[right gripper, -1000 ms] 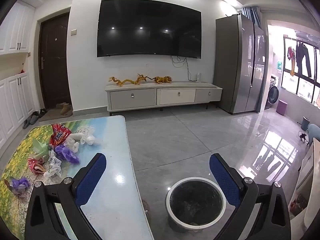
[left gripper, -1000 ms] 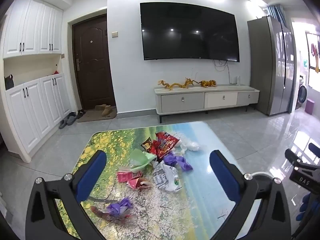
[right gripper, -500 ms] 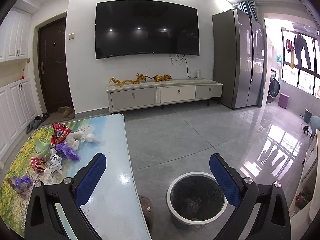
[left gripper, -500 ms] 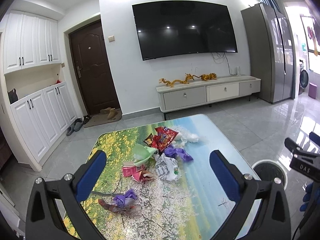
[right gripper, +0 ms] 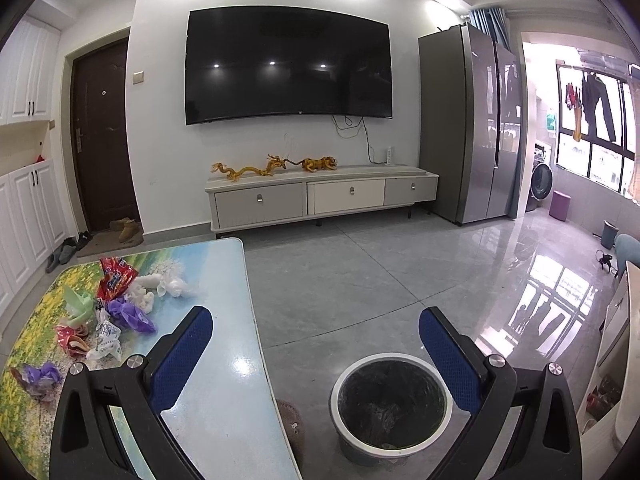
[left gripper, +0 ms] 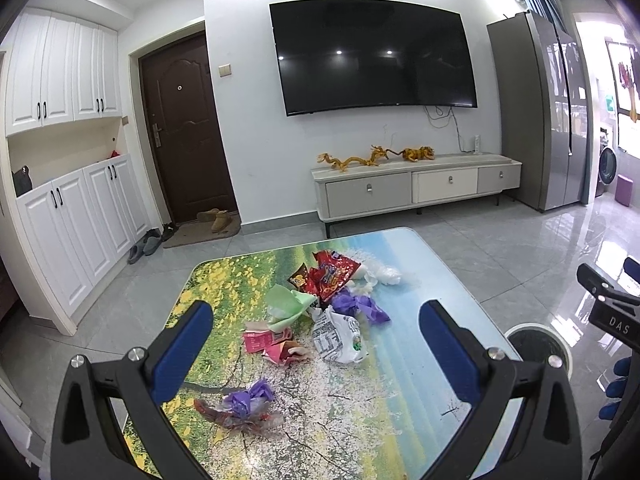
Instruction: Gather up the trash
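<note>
The left gripper (left gripper: 316, 336), black-framed with blue padded fingers (left gripper: 182, 350), hangs over the near part of the low desk (left gripper: 420, 364) with its printed meadow-and-sky top; its jaws stand wide apart and hold nothing. Its frame cuts off the desk's near edge and both near corners. Nearest on the desk lies a crumpled purple and red-brown wrapper (left gripper: 244, 402), apart from the rest. Beyond it sits the main heap: a pink torn packet (left gripper: 266, 340), a white printed plastic bag (left gripper: 338, 338), a pale green crumpled bag (left gripper: 288, 304), a purple plastic scrap (left gripper: 360, 306), a red snack bag (left gripper: 332, 274) and white tissue wads (left gripper: 384, 276), overlapping so that their edges are hard to separate. The desk's right half is bare.

The right gripper (right gripper: 316, 336) hovers past the desk's right edge, jaws likewise wide open and empty. Just below it on the grey tiled floor (right gripper: 360, 280) stands a round white-rimmed bin with a dark liner (right gripper: 390, 396); its contents are too dark to read and its base is cut off. A brown slipper (right gripper: 290, 420) lies between bin and desk. In the left view the right gripper's black body shows at the right edge, with blue-gloved fingers under it. Open floor runs to the far white media cabinet (right gripper: 320, 196).
</note>
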